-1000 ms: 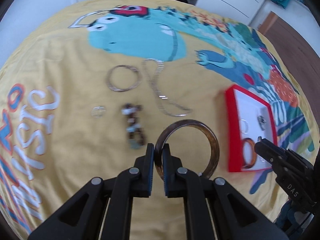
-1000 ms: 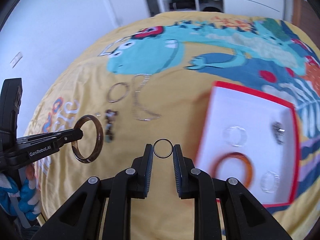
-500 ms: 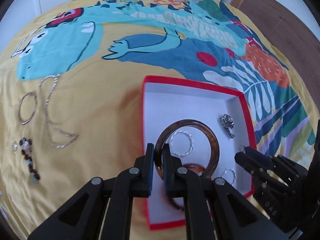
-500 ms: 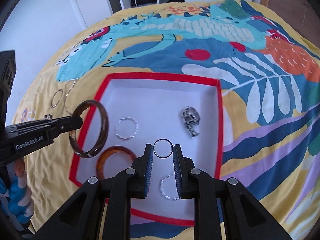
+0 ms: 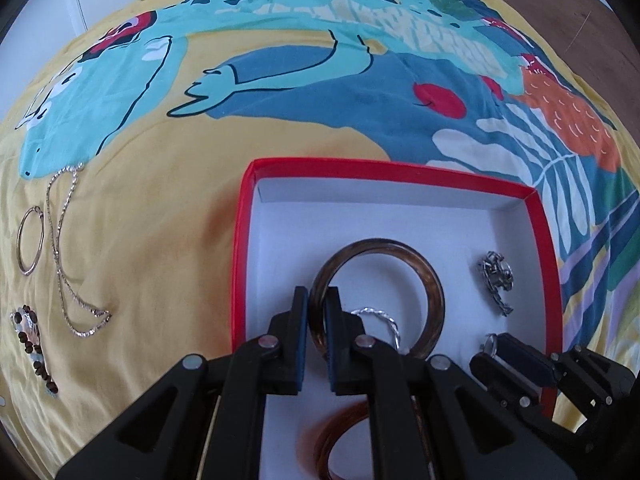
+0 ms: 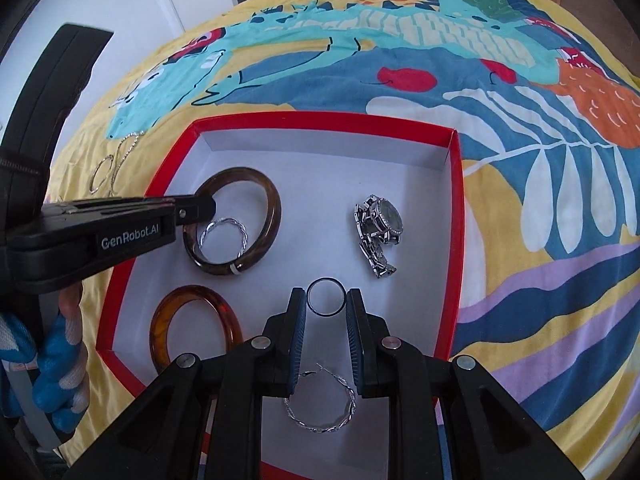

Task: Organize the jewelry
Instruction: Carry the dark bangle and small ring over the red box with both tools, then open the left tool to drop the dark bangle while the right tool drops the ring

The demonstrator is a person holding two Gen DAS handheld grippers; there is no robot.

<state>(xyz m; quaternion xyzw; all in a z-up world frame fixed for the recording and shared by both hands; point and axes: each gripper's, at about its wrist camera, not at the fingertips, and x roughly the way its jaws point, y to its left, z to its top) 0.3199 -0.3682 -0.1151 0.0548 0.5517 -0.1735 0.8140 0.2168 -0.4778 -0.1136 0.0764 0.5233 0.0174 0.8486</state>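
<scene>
My left gripper (image 5: 317, 300) (image 6: 210, 208) is shut on a dark brown bangle (image 5: 430, 280) (image 6: 270, 208), holding it low over the white floor of the red-rimmed box (image 5: 384, 174) (image 6: 320, 124), above a twisted silver hoop (image 6: 224, 236). My right gripper (image 6: 326, 304) (image 5: 486, 346) is shut on a thin black ring (image 6: 326, 297) over the box. In the box lie an amber bangle (image 6: 192, 320) (image 5: 340, 436), a silver watch (image 6: 378, 232) (image 5: 496, 280) and a second twisted silver hoop (image 6: 320, 404).
On the yellow printed bedspread (image 5: 152, 240), left of the box, lie a silver chain necklace (image 5: 60, 248) (image 6: 124, 152), a plain hoop (image 5: 30, 240) (image 6: 98, 176) and a beaded bracelet (image 5: 32, 344). A wooden floor (image 5: 560, 4) and white cabinets are beyond the bed.
Both grippers moved right from the loose jewelry to over the box and then lower into it. The brown bangle and black ring stay gripped.
</scene>
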